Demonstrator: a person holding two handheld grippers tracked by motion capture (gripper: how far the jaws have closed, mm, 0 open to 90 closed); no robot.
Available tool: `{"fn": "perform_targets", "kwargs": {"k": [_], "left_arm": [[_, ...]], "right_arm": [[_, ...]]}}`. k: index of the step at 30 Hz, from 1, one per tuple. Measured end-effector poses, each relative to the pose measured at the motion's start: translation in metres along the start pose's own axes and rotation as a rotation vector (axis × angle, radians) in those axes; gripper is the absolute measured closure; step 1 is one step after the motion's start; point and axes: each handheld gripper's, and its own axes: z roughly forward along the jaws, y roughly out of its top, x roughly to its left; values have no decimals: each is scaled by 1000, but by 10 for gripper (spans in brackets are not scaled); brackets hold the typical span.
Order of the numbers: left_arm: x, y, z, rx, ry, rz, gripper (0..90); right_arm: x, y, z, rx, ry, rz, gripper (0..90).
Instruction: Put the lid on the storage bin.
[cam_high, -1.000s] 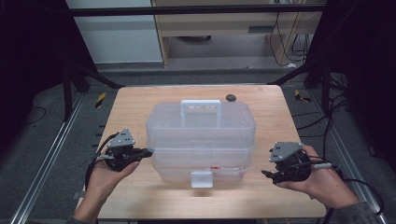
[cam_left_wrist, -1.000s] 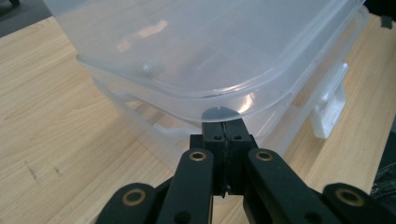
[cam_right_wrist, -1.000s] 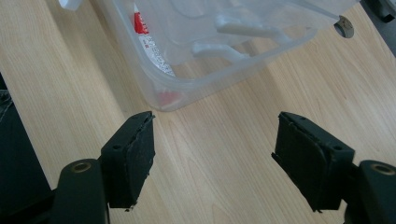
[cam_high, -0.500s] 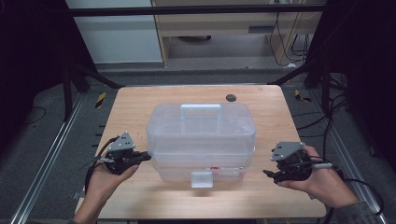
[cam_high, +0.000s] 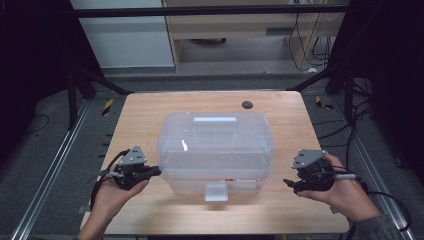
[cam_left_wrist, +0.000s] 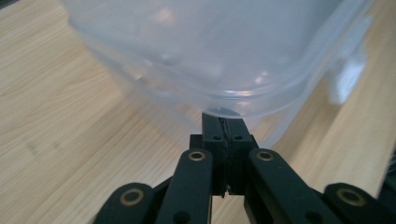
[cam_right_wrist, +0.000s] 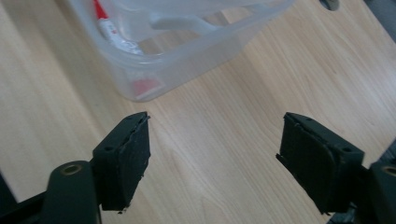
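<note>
Two grippers flank your clear plastic storage box: your left gripper is clenched empty, tips touching its side; your right gripper has just been opening, released, the box near, ahead of it.

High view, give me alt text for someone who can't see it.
A clear plastic storage box with a lid handle sits in the middle of a wooden table. A person's hands hold a tool at each side: the left tool, shut, reaches the box's left wall, and the right tool stands apart from it.
</note>
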Motion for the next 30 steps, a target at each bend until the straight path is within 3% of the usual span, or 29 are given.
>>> {"fn": "perform_targets", "kwargs": {"k": [1,4,7,9,14,19,23,27,30], "left_arm": [[4,-4,0,11,33,-6,829],[19,-13,1,14,103,-41,832],[35,-22,4,12,117,-93,802],[45,-28,8,15,148,-112,768],[65,-40,20,-3,184,-177,634],[79,-52,38,24,192,-241,367],[83,-61,53,25,190,-286,221],[85,-72,69,52,183,-320,142],[84,-77,77,70,169,-322,112]], "right_arm": [[-1,0,2,11,-17,19,201],[-6,-2,11,35,-81,66,185],[-15,-6,23,41,-127,128,177],[-20,-9,31,39,-146,165,173],[-29,-18,51,33,-176,247,161],[-33,-26,72,17,-188,309,145],[-36,-33,87,-1,-188,362,132],[-37,-42,103,-11,-170,418,123],[-37,-48,113,-28,-155,447,118]]}}
